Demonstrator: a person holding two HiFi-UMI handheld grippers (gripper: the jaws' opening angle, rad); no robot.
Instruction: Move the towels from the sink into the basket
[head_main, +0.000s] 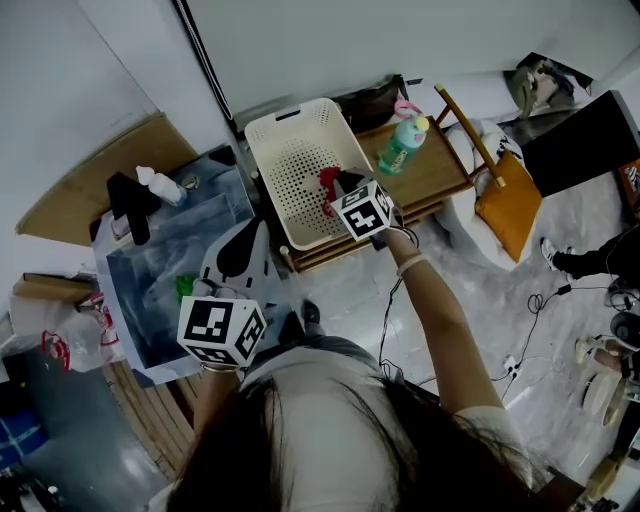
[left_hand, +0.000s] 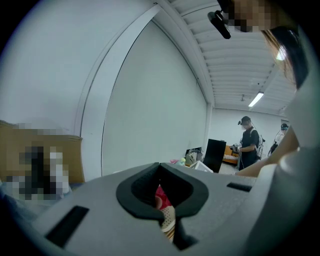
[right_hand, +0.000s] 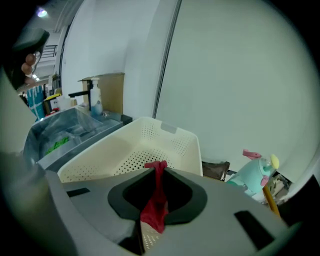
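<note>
The jaws of the right gripper (right_hand: 159, 170) are pinched on a small red towel (right_hand: 156, 205), which hangs limp over the white basket (head_main: 272, 135). It looks light and soft, so a pinch on any fold should hold it. The left gripper (left_hand: 159, 167) jaws are closed on nothing, beside the sink (head_main: 130, 300).

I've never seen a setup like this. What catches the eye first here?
A bright red towel stands out, pinched in the right tongs and held over the cream perforated basket. Next comes the teal bottle on the wooden stand to the basket's right in the head view, with the sink on the basket's other side.
</note>
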